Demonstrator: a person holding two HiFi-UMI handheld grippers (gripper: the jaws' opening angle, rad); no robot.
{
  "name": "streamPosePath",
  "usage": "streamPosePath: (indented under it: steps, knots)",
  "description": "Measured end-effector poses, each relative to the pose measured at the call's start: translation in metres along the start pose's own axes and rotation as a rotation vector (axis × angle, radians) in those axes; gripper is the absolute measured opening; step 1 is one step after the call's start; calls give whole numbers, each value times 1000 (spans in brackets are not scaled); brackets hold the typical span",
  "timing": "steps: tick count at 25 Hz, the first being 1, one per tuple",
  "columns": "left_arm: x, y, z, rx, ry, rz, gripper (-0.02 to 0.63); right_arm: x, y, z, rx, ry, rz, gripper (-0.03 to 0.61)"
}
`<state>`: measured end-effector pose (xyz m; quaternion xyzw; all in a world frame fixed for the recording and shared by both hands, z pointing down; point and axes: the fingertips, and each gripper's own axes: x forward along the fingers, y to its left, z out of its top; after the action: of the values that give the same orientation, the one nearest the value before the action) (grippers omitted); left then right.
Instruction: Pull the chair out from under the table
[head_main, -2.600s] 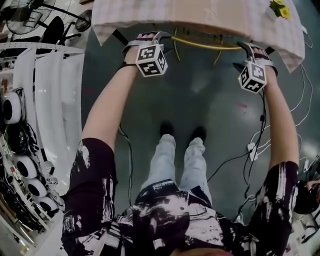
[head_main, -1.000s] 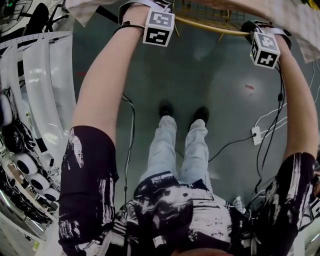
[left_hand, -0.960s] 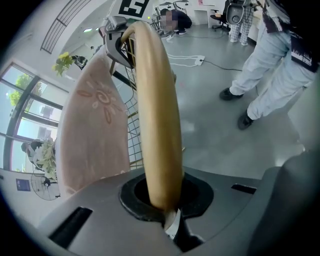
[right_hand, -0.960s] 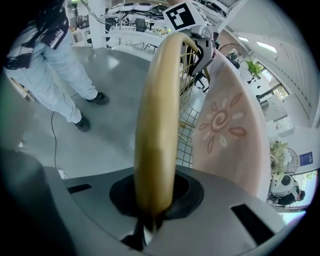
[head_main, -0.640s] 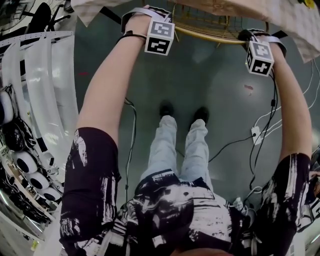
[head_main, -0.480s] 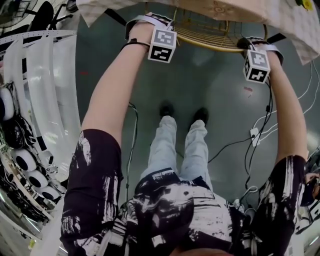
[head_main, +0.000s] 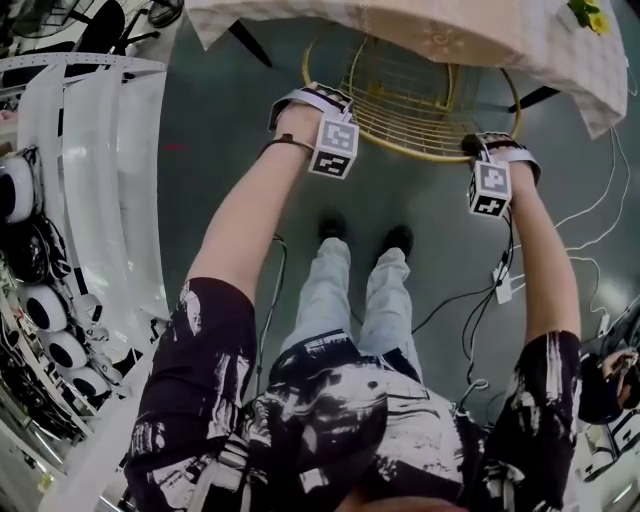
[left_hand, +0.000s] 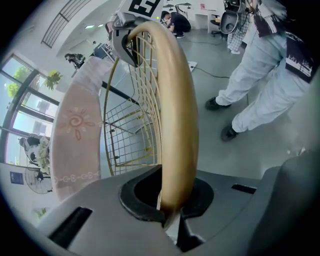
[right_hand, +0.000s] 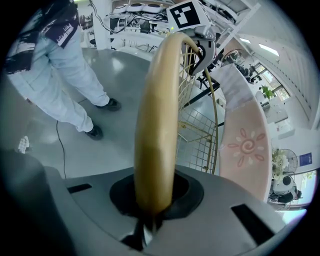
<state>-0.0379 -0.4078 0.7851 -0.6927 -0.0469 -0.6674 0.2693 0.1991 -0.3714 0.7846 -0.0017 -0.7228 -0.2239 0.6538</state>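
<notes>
left gripper (head_main: 308, 100): clamped on chair (head_main: 410, 100) rim, upper centre
right gripper (head_main: 478, 148): clamped on same rim (gold wire)
table (head_main: 480, 30): top edge of the frame, chair partly under

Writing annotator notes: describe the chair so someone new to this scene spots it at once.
Start at the table with the pale cloth along the top of the head view. Partly out from under its edge stands the chair, a round shell of gold wire mesh with a thick gold rim, which the left gripper and right gripper each clamp. Nothing else nearby is gold mesh.
</notes>
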Motion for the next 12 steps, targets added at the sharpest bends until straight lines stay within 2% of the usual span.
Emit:
streamPosePath:
  steps: [5, 12]
  knots:
    - [-6, -63, 6, -12, 5, -22, 15, 1, 52, 40, 8, -5, -2, 17]
    - [-15, -77, 11, -32, 7, -36, 15, -8, 65, 47, 5, -5, 7, 17]
